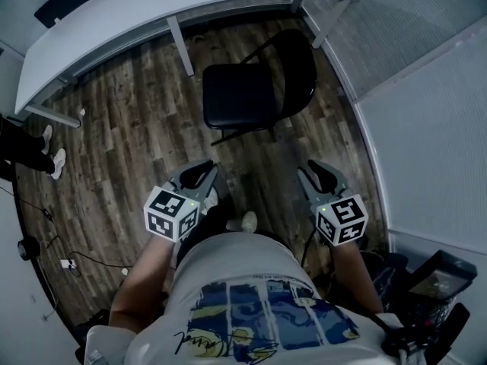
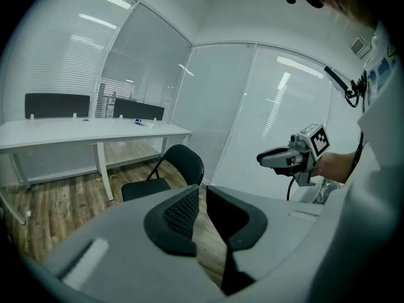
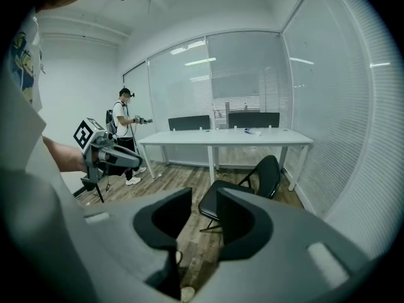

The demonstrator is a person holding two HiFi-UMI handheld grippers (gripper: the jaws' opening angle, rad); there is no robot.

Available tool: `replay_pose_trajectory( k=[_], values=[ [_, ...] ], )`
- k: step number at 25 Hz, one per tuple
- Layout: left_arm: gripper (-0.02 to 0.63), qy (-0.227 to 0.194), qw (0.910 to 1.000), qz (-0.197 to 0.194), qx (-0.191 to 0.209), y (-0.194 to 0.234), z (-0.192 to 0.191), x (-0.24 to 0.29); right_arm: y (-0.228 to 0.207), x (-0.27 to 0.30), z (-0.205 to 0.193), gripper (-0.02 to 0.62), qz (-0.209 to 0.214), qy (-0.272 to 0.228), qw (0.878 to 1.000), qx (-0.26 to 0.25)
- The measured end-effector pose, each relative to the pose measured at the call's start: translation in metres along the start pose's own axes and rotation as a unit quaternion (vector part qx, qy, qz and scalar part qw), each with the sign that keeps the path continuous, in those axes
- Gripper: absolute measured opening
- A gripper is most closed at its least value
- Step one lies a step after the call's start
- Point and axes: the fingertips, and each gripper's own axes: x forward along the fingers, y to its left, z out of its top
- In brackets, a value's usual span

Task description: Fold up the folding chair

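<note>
- Head view: the chair point(image 1: 243, 93) stands unfolded on the wood floor point(image 1: 122, 128) by the table point(image 1: 190, 6). The left gripper point(image 1: 199, 169) and right gripper point(image 1: 319, 172) are held short of it, well apart.
- Left gripper view: the left gripper point(image 2: 202, 194) has a narrow gap with nothing in it; chair point(image 2: 184, 163) beyond.
- Right gripper view: the right gripper point(image 3: 203, 201) is wider and empty; chair point(image 3: 268, 174) ahead.

The folding chair point(image 1: 251, 90) is showing plain black. The floor point(image 1: 129, 124) is running in brown wood-grain planks, and the table point(image 1: 152, 17) is gleaming white. The left hand-held gripper point(image 1: 195, 175) and right hand-held gripper point(image 1: 319, 175) are showing grey, each wearing black-and-white square markers. The shirt point(image 1: 240, 265) is showing white with a blue and yellow print.
</note>
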Motion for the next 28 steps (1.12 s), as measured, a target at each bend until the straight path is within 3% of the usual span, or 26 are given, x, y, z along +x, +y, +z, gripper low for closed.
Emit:
replay_pose_trajectory(
  k=[11, 14, 21, 28],
  values=[
    [0.109, 0.022, 0.9988, -0.043, 0.013, 0.093, 0.007, 0.013, -0.006, 0.073, 0.040, 0.118, -0.062, 0.002, 0.998, 0.024],
    [0.131, 0.035, 0.9984, -0.044, -0.007, 0.112, -0.002, 0.022, -0.020, 0.086, 0.034, 0.118, -0.084, 0.011, 0.995, 0.044],
    [0.162, 0.030, 0.9966, -0.053, -0.056, 0.134, -0.006, 0.062, -0.089, 0.116, 0.016, 0.163, -0.099, 0.040, 0.990, 0.095],
    [0.184, 0.049, 0.9962, -0.031, -0.065, 0.154, 0.000, 0.113, -0.172, 0.158, 0.017, 0.169, -0.116, 0.065, 0.986, 0.099]
  ],
)
